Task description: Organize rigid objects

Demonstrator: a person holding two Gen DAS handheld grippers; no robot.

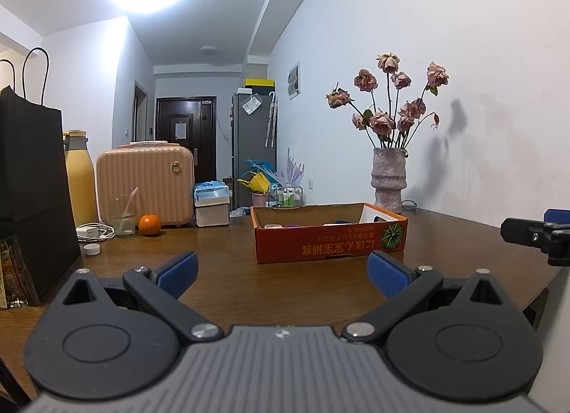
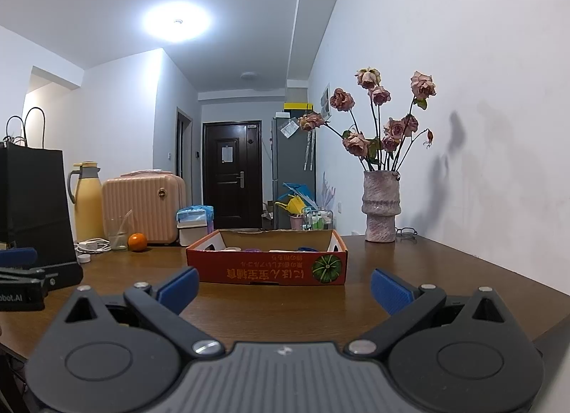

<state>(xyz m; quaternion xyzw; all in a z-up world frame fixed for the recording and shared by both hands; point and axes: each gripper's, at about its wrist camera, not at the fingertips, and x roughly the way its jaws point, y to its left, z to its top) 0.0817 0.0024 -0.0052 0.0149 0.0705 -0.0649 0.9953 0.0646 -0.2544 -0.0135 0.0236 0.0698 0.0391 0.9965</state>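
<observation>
At frame centre sits the cardboard box (image 2: pixel 267 267) on the table (image 2: pixel 285 309); I hold my left gripper (image 1: pixel 281 272) and right gripper (image 2: pixel 283 286) spread, empty, approaching level above its rim.

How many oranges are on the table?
1. The orange sits at the far left of the table, beside the glass and before the pink case. Others may be hidden behind the black bag.

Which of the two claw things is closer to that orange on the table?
Left. The orange lies ahead and left of the open left gripper. The open right gripper sits farther right, beyond the left one, with the orange far to its left.
</observation>
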